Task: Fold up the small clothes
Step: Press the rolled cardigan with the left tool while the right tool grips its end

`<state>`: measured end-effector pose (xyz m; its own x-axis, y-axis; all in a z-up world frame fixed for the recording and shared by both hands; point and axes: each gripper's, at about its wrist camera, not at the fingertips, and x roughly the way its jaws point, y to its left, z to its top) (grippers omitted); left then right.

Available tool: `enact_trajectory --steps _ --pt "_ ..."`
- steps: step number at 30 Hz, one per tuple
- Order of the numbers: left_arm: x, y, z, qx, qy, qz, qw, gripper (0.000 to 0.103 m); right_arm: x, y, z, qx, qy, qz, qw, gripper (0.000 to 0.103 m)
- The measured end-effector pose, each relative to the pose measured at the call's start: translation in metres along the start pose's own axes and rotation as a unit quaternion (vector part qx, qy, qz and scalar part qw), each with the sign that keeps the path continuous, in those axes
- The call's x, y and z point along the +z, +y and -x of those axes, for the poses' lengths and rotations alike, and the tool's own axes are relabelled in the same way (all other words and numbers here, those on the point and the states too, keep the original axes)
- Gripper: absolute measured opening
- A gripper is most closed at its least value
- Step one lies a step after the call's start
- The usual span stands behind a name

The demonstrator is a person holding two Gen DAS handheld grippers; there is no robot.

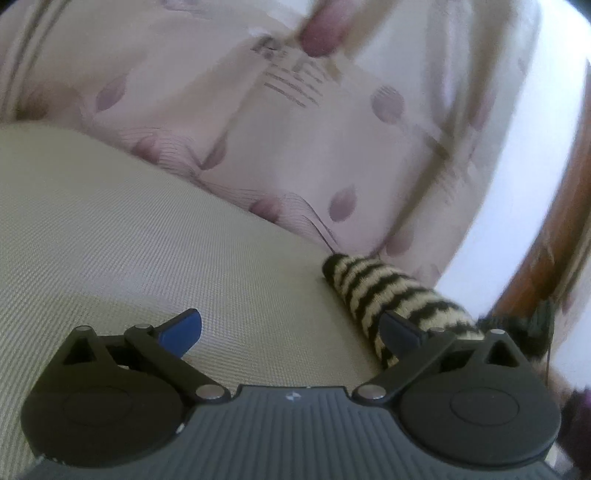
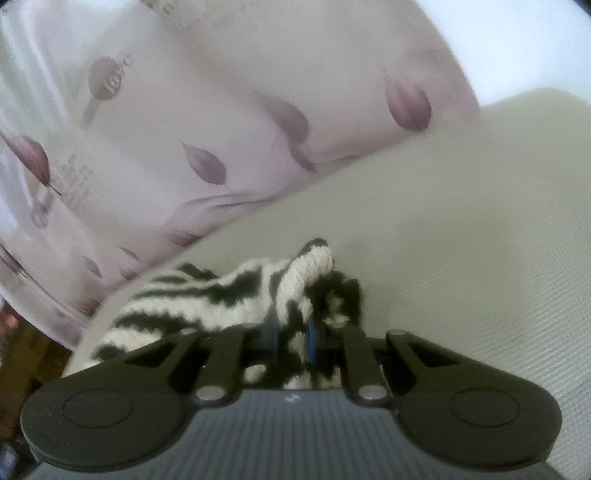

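Observation:
A small knitted garment with black and cream stripes (image 1: 384, 291) lies on the pale woven surface (image 1: 147, 236). In the left wrist view a long striped part of it stretches away at the right, just behind the right blue fingertip. My left gripper (image 1: 291, 332) stands wide open over bare surface with nothing between its fingers. In the right wrist view the striped knit (image 2: 221, 299) is bunched up in front of my right gripper (image 2: 293, 338), whose blue pads are pinched shut on a fold of it.
A pale pink bedcover with purple leaf prints (image 1: 295, 147) rises behind the woven surface (image 2: 461, 221) in both views. Dark wooden furniture (image 1: 546, 236) shows at the right edge of the left wrist view. A blurred pinkish shape (image 1: 325, 33) sits at the top.

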<state>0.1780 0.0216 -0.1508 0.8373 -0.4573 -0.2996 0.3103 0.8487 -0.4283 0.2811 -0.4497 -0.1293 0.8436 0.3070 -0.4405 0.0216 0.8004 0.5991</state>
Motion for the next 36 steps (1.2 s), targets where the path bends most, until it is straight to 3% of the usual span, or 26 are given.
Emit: enact_trajectory --steps 2,3,6,8,10,14,16,19,20,24,30,33,36 --pt "0.004 -0.016 -0.002 -0.008 -0.001 -0.030 0.9995 0.100 0.000 -0.003 0.005 0.031 -0.014 -0.018 0.999 0.019" --pt "0.007 -0.024 -0.004 -0.016 -0.002 -0.034 0.9993 0.100 0.001 -0.004 0.009 0.032 -0.021 -0.029 0.999 0.023" --pt "0.020 -0.050 -0.008 -0.052 -0.026 -0.028 0.9979 0.100 0.002 -0.001 0.040 0.011 -0.073 -0.016 0.997 0.024" --pt "0.026 -0.071 -0.020 -0.072 -0.027 -0.050 0.9958 0.098 -0.001 0.005 0.062 0.038 -0.096 -0.015 0.995 0.024" --pt "0.026 -0.093 -0.035 -0.077 -0.024 -0.079 0.9936 0.093 -0.008 0.017 0.073 0.078 -0.092 0.005 0.993 0.024" --pt "0.015 -0.130 -0.063 -0.088 -0.006 -0.125 0.9883 0.090 -0.030 0.059 0.069 0.109 -0.040 0.098 0.988 0.024" --pt "0.003 -0.136 -0.074 -0.086 0.005 -0.142 0.9862 0.088 -0.047 0.073 0.063 0.091 -0.017 0.154 0.984 0.024" --pt "-0.017 -0.136 -0.089 -0.081 0.046 -0.155 0.9834 0.081 -0.072 0.071 0.053 0.003 0.006 0.218 0.976 0.019" --pt "-0.023 -0.134 -0.091 -0.080 0.060 -0.157 0.9825 0.080 -0.079 0.063 0.054 -0.006 0.004 0.222 0.975 0.019" --pt "-0.041 -0.121 -0.099 -0.070 0.090 -0.141 0.9833 0.081 -0.083 0.045 0.058 0.008 -0.012 0.193 0.981 0.019" --pt "-0.048 -0.117 -0.091 -0.068 0.080 -0.143 0.9841 0.081 -0.071 0.052 0.063 0.026 -0.009 0.187 0.982 0.021" --pt "-0.052 -0.120 -0.088 -0.067 0.079 -0.151 0.9831 0.084 -0.057 0.059 0.080 0.027 -0.050 0.183 0.981 0.021" --pt "-0.051 -0.120 -0.089 -0.069 0.078 -0.149 0.9833 0.086 -0.035 0.073 0.068 0.019 -0.061 0.195 0.979 0.021"
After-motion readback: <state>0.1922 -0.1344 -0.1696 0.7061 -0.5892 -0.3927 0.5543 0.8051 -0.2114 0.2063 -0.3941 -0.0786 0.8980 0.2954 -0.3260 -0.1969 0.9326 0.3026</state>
